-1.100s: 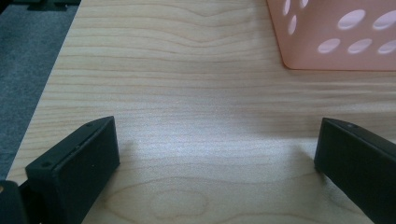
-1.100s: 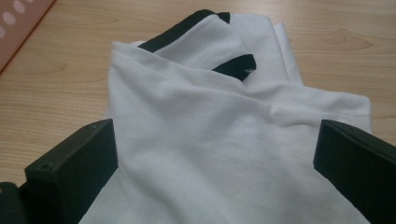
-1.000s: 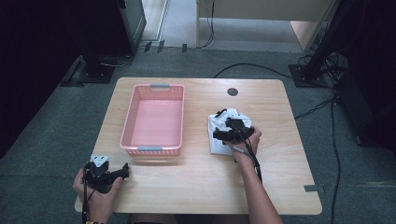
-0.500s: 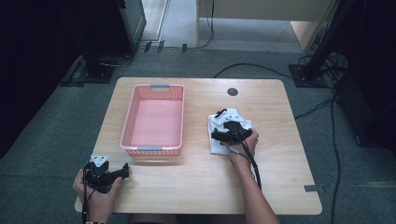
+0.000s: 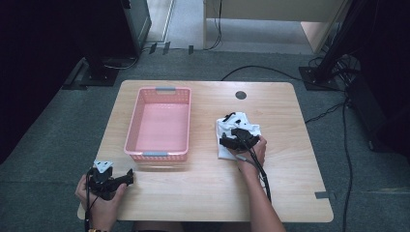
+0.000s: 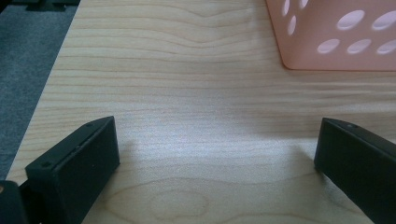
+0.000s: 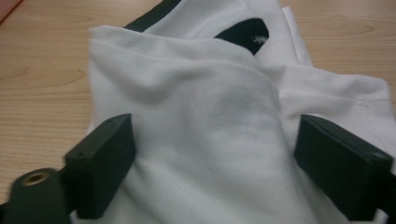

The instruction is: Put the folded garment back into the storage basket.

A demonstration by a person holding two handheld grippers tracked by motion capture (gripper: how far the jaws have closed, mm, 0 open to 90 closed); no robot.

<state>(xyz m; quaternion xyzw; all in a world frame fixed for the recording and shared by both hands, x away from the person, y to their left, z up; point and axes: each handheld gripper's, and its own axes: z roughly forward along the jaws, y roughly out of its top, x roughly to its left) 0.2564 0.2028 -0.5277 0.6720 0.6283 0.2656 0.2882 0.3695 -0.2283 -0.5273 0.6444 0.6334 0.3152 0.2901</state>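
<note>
Cloth (image 5: 238,130): white with black trim, folded, on the table (image 5: 203,193) right of the pink basket (image 5: 157,154).
Feel: soft, light, limp; likely to sag.
Hold: pinch a raised fold.
Right gripper (image 7: 212,163): jaws just closing astride the cloth, not yet clamped.
Left gripper (image 6: 215,154): spread, holding nothing.

white cloth (image 5: 231,133) with black trim, pink basket (image 5: 158,153)

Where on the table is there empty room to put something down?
The wooden table is bare between the pink plastic basket and the folded white cloth, and along the near edge between both hands. Inside the basket is bare too. It is crowded where the right gripper works the cloth.
</note>
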